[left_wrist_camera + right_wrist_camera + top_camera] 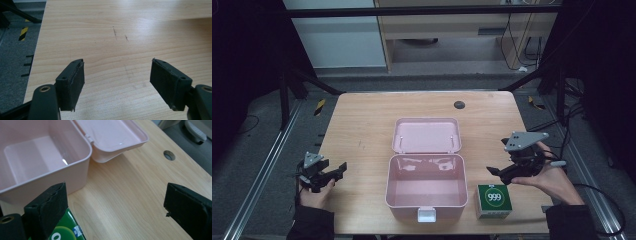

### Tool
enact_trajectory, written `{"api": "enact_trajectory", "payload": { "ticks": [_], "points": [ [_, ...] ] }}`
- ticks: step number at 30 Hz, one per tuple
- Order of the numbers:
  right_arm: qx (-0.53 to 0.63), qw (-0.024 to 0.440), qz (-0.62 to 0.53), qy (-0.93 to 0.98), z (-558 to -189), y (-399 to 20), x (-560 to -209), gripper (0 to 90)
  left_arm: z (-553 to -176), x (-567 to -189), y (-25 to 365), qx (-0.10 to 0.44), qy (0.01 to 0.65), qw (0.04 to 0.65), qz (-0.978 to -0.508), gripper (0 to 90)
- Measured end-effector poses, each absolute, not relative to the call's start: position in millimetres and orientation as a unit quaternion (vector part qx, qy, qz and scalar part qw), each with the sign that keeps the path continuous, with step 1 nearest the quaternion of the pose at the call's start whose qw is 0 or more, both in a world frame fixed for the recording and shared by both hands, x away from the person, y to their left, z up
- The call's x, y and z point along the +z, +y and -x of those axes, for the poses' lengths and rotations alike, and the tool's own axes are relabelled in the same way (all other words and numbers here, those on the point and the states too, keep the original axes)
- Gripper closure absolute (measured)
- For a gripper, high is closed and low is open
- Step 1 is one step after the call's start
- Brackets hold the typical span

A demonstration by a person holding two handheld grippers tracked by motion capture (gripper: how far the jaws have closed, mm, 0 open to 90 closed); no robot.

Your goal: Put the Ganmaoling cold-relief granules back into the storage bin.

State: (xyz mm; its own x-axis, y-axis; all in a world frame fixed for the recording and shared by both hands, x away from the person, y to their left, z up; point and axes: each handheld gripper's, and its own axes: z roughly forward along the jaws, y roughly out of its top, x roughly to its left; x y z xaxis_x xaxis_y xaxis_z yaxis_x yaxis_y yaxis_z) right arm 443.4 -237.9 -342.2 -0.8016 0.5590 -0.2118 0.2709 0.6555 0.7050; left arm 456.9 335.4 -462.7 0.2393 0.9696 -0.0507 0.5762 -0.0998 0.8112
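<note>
Pink plastic, lid thrown back, marks the storage box [426, 186] at the table's centre. The green carton [494, 201] stands just beside it at three o'clock, beneath the right gripper [498, 172], whose jaws are spread and empty. The left gripper [343, 167], jaws likewise apart, is held at nine o'clock. Grasping appears to be the step in hand: the carton must be straddled and clamped.

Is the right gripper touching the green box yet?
Apart. The high view shows the right gripper, jaws open, above and behind the green box with table between them.
</note>
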Motion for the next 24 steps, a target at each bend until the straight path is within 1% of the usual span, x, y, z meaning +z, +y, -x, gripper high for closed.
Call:
{"api": "enact_trajectory", "payload": {
  "ticks": [11,16,24],
  "points": [
    [0.283,0.183,-0.168,0.926,-435.0,-225.8,-349.6,4.9,-459.8,-465.3,334.3,0.265,0.552,0.364,-0.701,27.3],
    [0.265,0.162,-0.145,0.939,-431.0,-220.8,-355.1,3.8,-461.4,-466.6,333.1,0.264,0.551,0.361,-0.704,27.3],
    [0.244,0.15,-0.133,0.949,-428.5,-218.0,-362.7,3.6,-462.6,-467.9,332.8,0.263,0.55,0.359,-0.707,27.5]
  ]
}}
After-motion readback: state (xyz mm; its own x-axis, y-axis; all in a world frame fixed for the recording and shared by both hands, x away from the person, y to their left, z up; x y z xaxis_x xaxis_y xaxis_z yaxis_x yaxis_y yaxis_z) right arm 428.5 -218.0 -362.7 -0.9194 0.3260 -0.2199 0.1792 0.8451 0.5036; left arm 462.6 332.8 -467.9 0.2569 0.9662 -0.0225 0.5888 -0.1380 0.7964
